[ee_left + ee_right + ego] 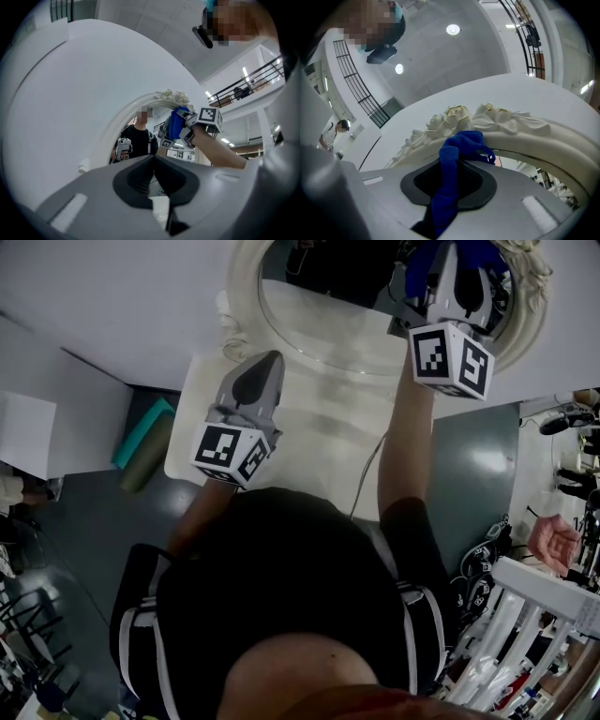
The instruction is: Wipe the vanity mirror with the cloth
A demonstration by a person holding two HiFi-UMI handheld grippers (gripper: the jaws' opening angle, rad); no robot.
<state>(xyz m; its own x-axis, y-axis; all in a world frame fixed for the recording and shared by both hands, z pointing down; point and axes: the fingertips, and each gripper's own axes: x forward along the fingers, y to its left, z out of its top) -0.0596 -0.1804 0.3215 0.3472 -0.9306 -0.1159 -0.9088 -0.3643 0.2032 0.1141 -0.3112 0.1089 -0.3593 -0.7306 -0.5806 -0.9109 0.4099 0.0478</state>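
The oval vanity mirror (328, 320) in a white ornate frame stands on a white table. My right gripper (457, 261) is raised to the mirror's upper right and is shut on a blue cloth (449, 161). The cloth bunches against the carved flowers of the frame's top (487, 117). The left gripper view shows the same cloth (175, 124) near the crest of the frame (140, 101). My left gripper (266, 360) hovers by the mirror's lower left rim, jaws shut with nothing between them (153, 157). The glass reflects the person and the grippers.
A thin cable (364, 474) runs across the white table (309, 451). A green rolled mat (145, 442) and a white box (23, 432) lie on the floor at left. Another person's hand (553, 542) and a white rack (534, 615) are at right.
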